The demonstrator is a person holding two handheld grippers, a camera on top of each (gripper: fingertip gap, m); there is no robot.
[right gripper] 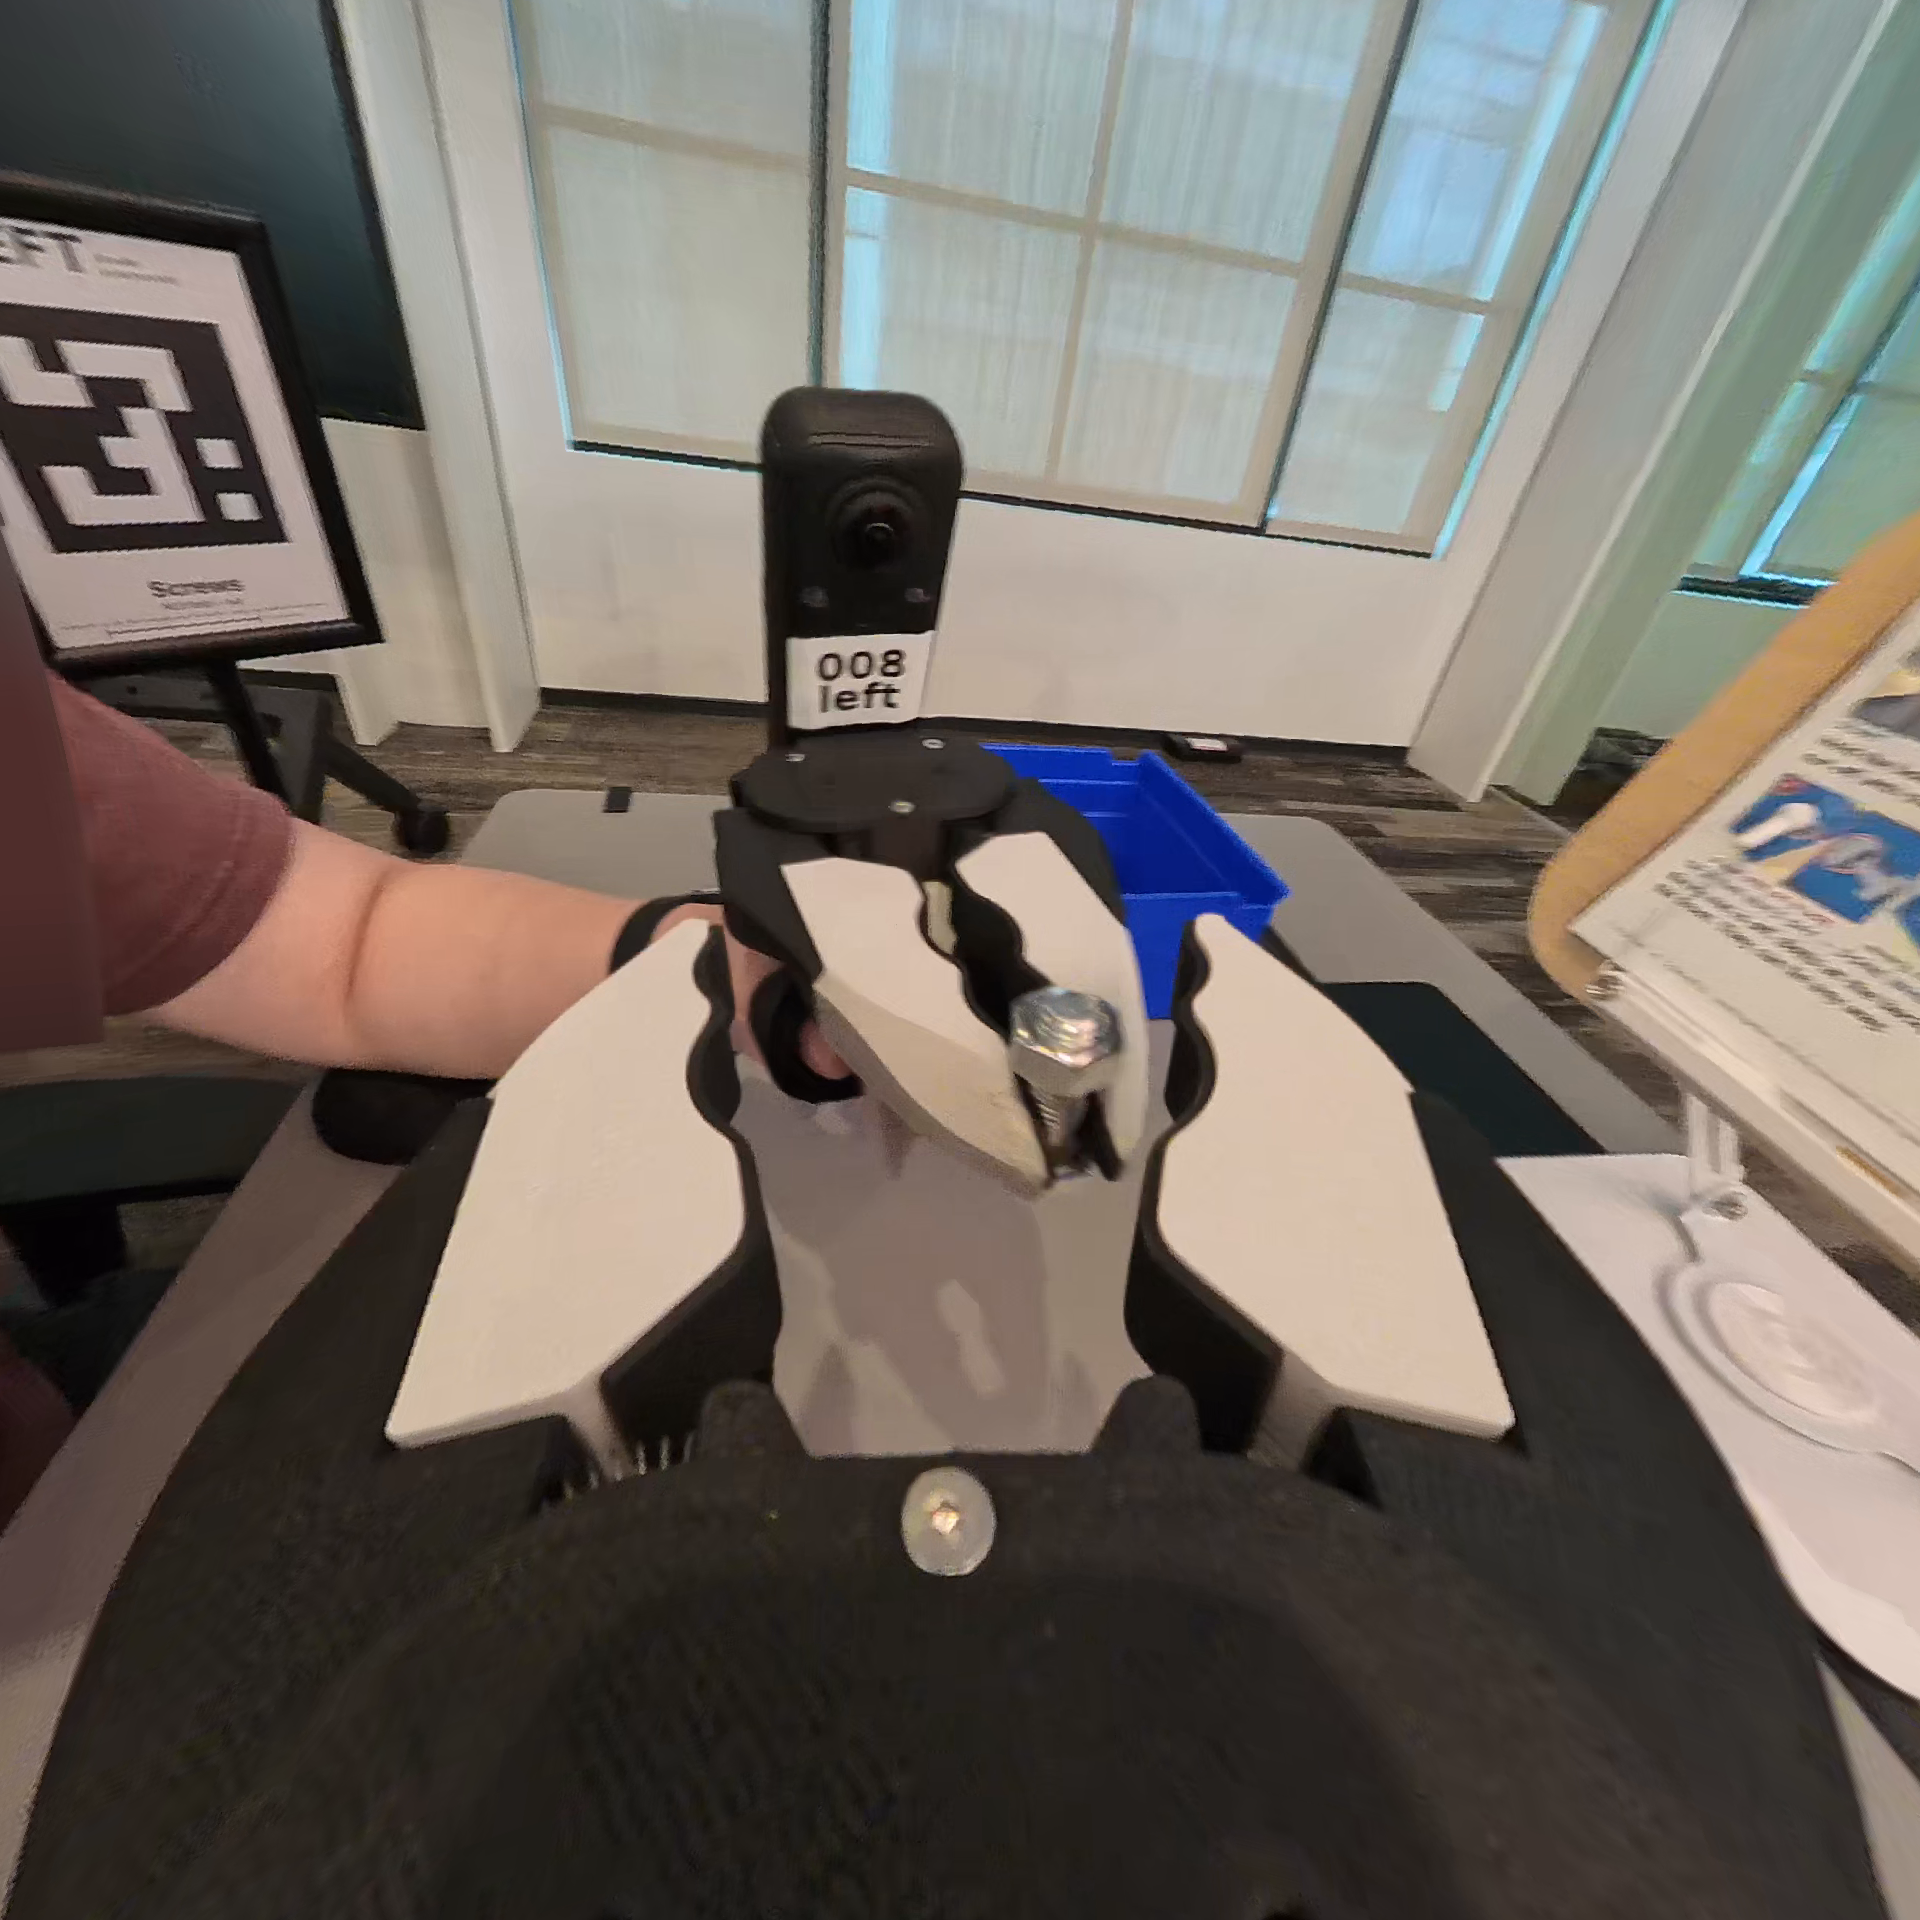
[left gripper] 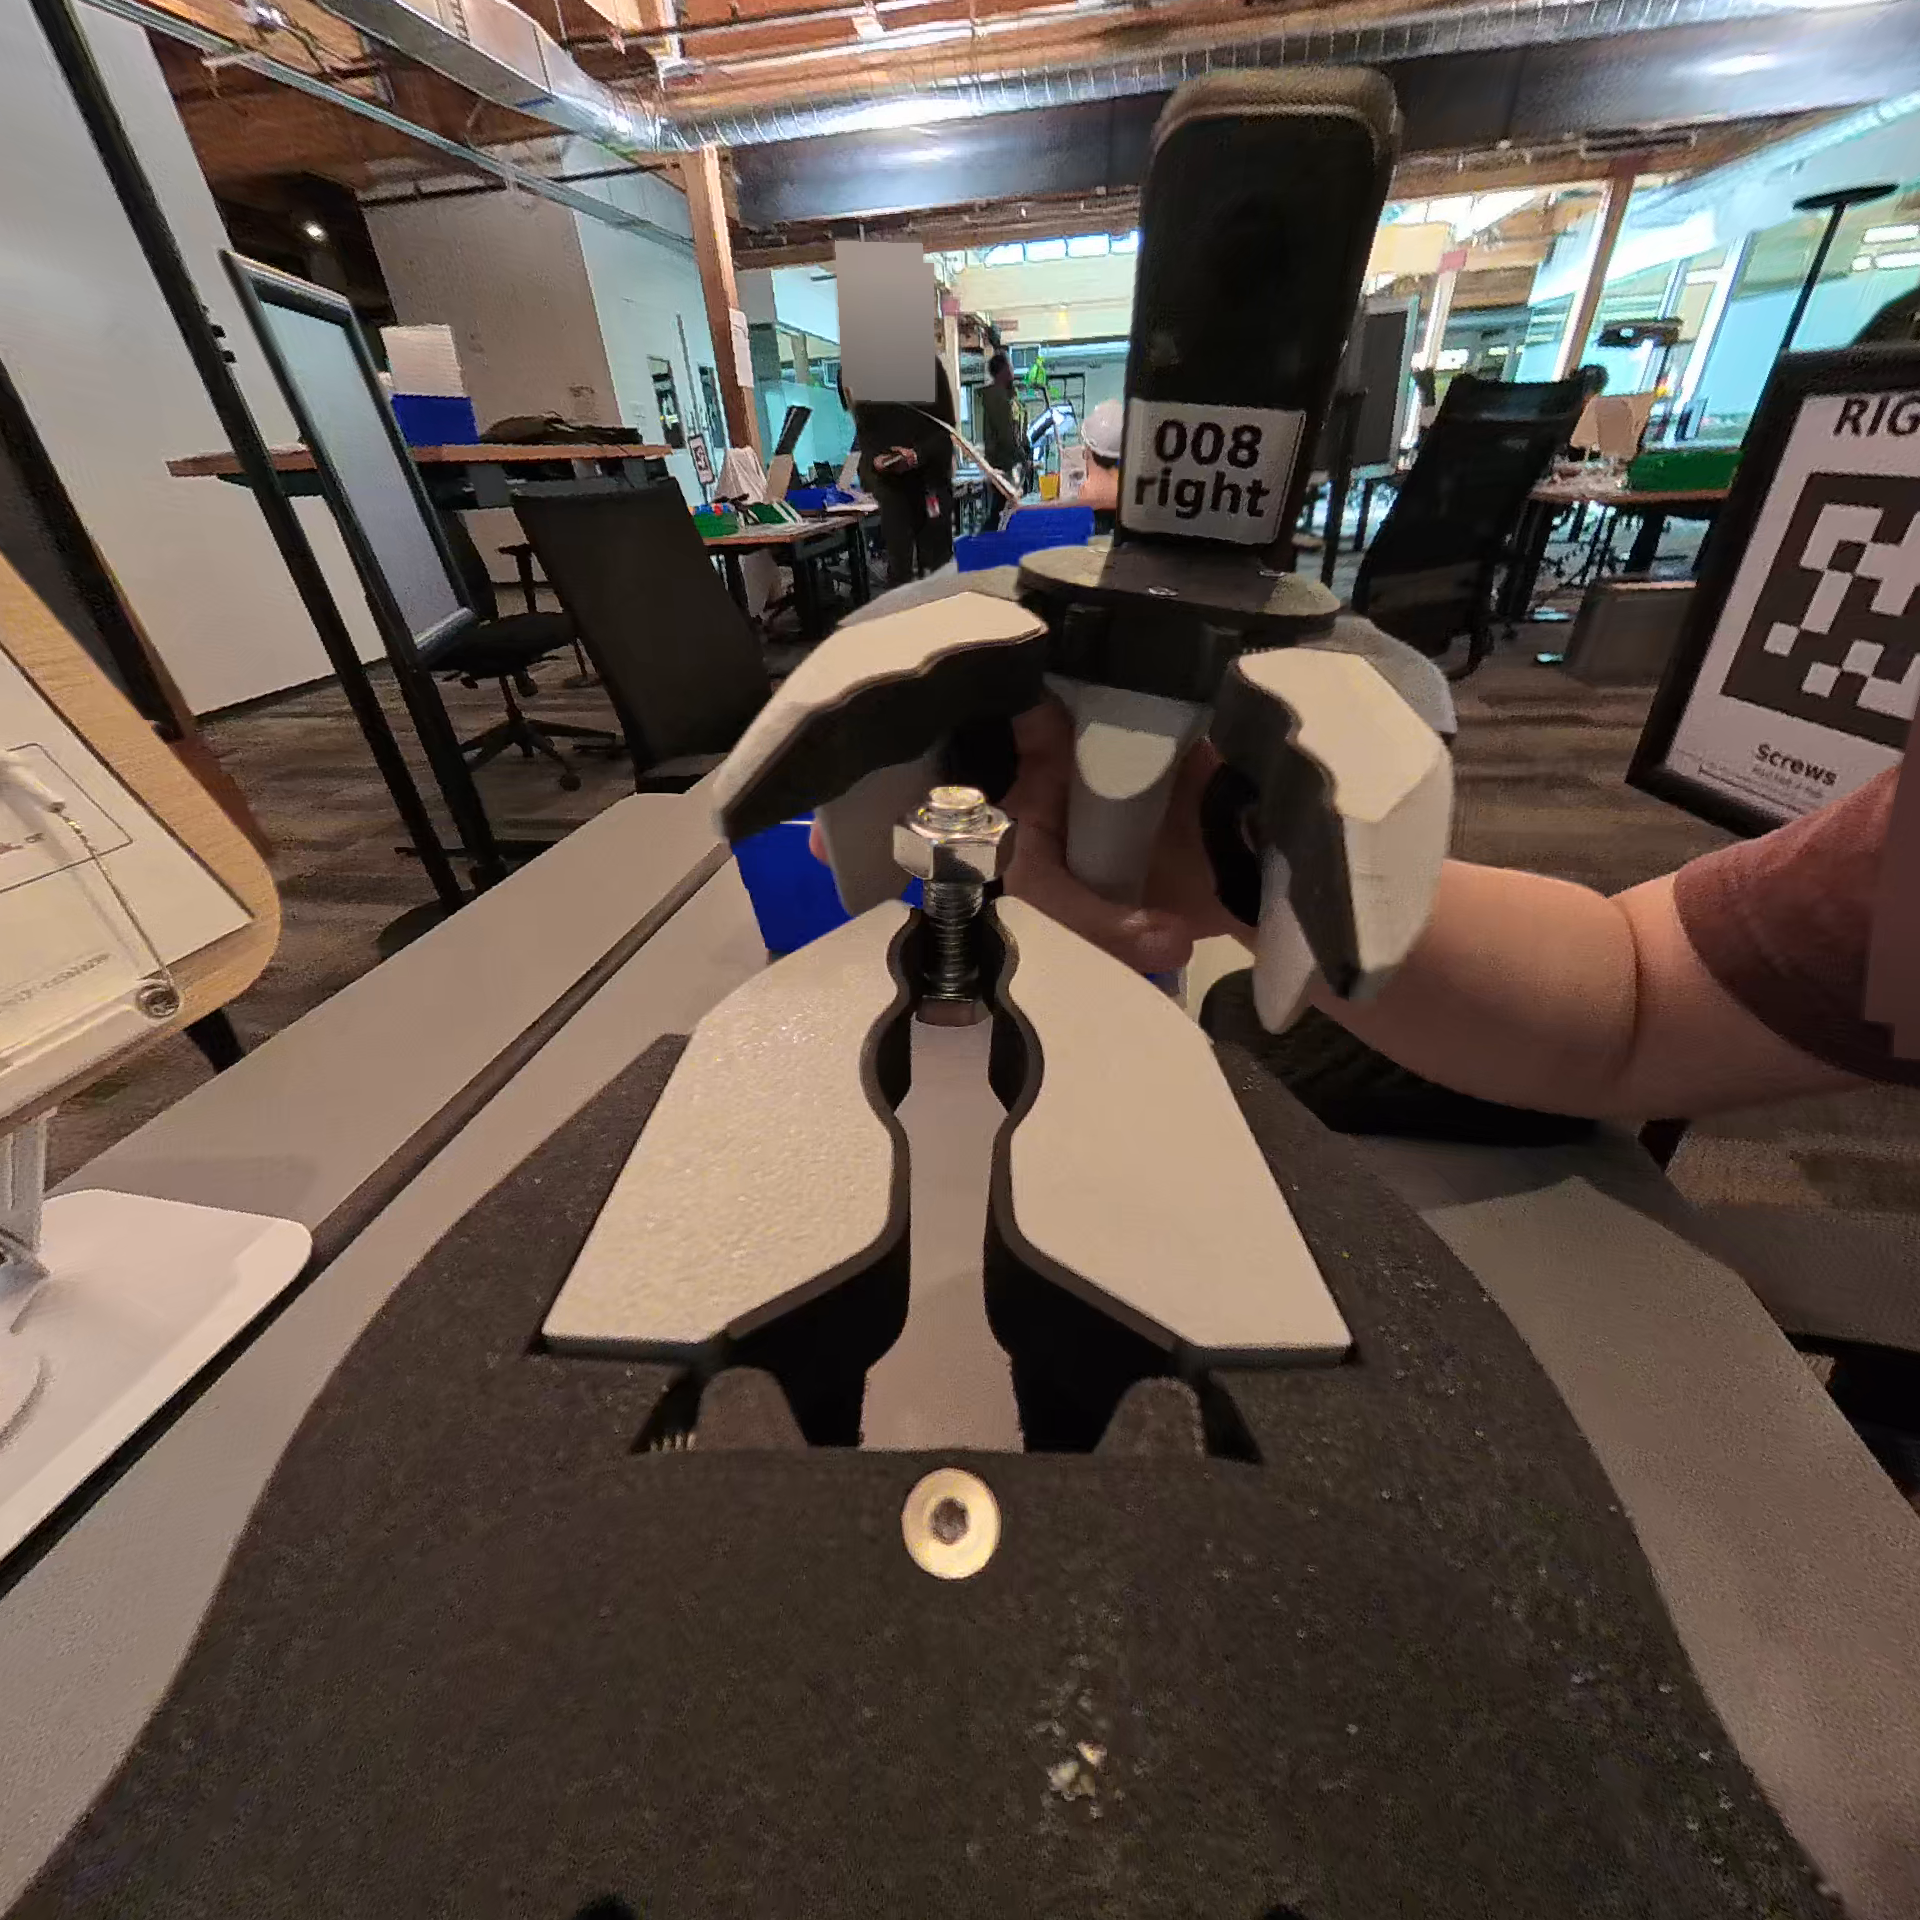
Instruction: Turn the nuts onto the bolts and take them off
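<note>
A blue plastic bin (right gripper: 1174, 842) sits on the grey table (right gripper: 1382, 935) behind the two grippers, between framed black-and-white marker signs (left gripper: 1808, 613) and a tilted wooden instruction board (right gripper: 1725, 914). The left gripper (left gripper: 951, 971) is closed on the threaded shank of a silver steel bolt (left gripper: 948, 935), held upright above the table. A silver hex nut (left gripper: 951, 840) sits near the bolt's top end. The right gripper (right gripper: 945, 1049) faces it, fingers (left gripper: 883, 707) spread wide and empty, just beyond the nut. Office chairs and desks fill the room behind.
</note>
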